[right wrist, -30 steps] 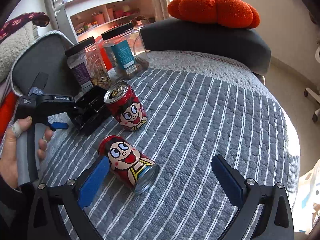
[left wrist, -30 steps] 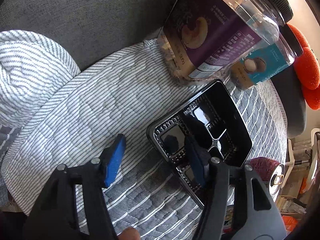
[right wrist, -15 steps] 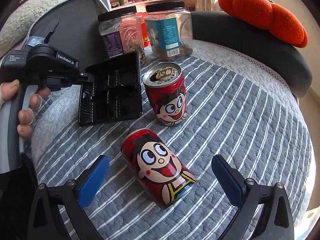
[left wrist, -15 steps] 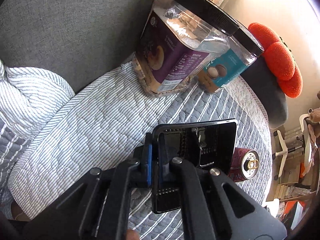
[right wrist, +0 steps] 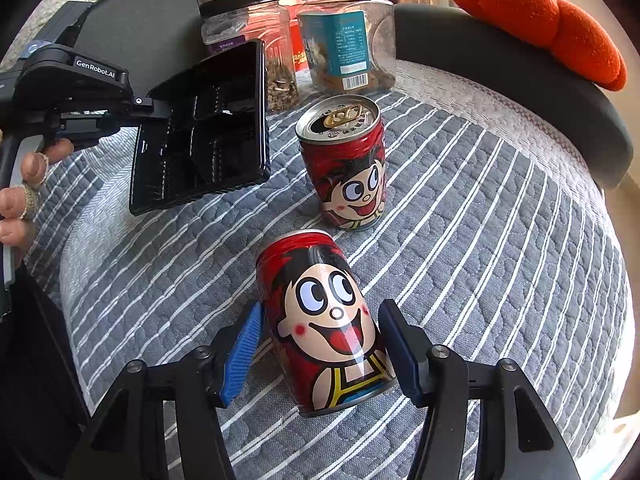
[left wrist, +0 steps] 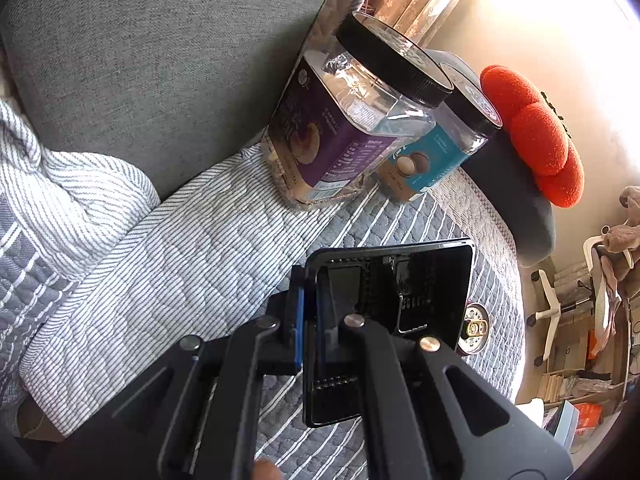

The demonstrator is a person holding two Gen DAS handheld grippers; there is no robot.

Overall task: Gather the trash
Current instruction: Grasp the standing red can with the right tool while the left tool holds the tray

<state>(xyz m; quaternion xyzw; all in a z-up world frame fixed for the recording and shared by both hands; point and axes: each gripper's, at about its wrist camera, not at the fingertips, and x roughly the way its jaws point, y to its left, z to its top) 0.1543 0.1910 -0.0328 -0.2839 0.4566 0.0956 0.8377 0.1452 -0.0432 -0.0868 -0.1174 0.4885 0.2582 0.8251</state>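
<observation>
A black plastic tray [right wrist: 200, 132] is pinched by its edge between the closed blue pads of the left gripper [left wrist: 310, 320] and held tilted above the striped quilt [right wrist: 480, 240]; the handle is wrapped by the person's left hand [right wrist: 24, 192] at the view's left edge; a red cartoon can [right wrist: 328, 320] lies on its side on the quilt, flanked closely by the right gripper [right wrist: 320, 352], its pads narrowed around the can, contact not discernible; a second can [right wrist: 344, 168] stands upright beyond it, before two jars [right wrist: 300, 48].

Sharp daylight, window glare, fisheye-warped edges.
</observation>
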